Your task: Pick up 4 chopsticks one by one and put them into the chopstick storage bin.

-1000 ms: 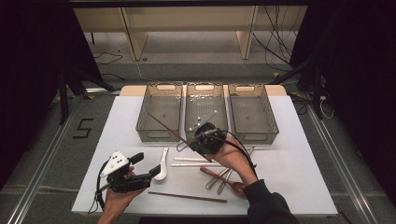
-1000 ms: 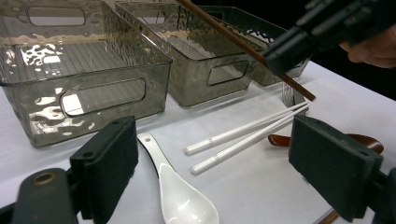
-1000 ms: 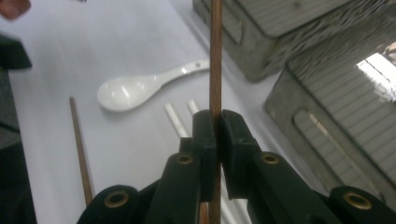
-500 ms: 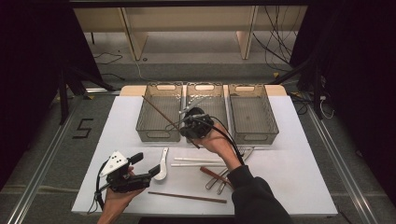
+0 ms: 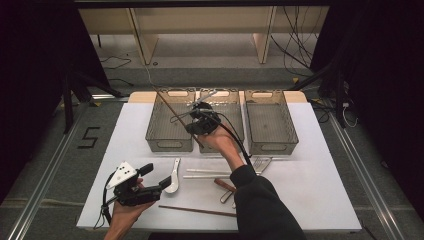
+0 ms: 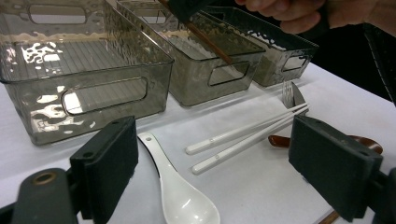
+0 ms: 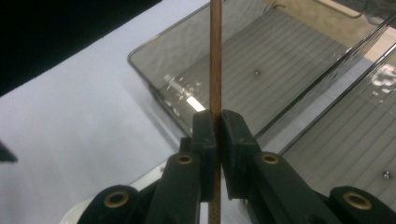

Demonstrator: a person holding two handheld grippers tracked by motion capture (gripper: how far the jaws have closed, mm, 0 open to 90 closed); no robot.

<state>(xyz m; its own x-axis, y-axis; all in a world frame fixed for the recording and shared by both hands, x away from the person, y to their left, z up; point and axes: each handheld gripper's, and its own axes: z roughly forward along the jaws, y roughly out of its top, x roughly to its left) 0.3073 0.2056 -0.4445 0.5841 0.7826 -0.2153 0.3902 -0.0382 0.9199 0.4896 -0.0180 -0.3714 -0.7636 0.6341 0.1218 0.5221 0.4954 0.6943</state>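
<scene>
Smoky grey plastic makes up the three open bins that stand side by side at the far part of the white tabletop (image 5: 325,165). The left bin (image 5: 170,122) has a ribbed floor that looks bare apart from glints of light. The middle bin (image 5: 222,127) shows a ribbed floor too in the right gripper view, with a small speck or two on it that cannot be made out. The right bin (image 5: 270,122) looks bare in the high view.

The right tongs (image 5: 192,112) hang over the border between the left and middle bins, pinched tight on a brown wooden chopstick (image 5: 172,110). In the right gripper view the two black pads press on the stick from both sides (it runs straight up between them), and its far end reaches over the left bin. In the high view the chopstick slants from above the left bin's far corner down across the wall shared with the middle bin.

The left tongs (image 5: 152,182) rest low near the front left of the tabletop, spread wide with nothing between them. Just ahead of them lies a white ceramic spoon (image 6: 180,196), and beyond it a pair of white chopsticks (image 6: 243,137) side by side. A fork (image 6: 292,95) lies near their far tips, a dark brown spoon (image 6: 362,142) beside them, and a second brown chopstick (image 5: 197,210) lies near the front edge.
</scene>
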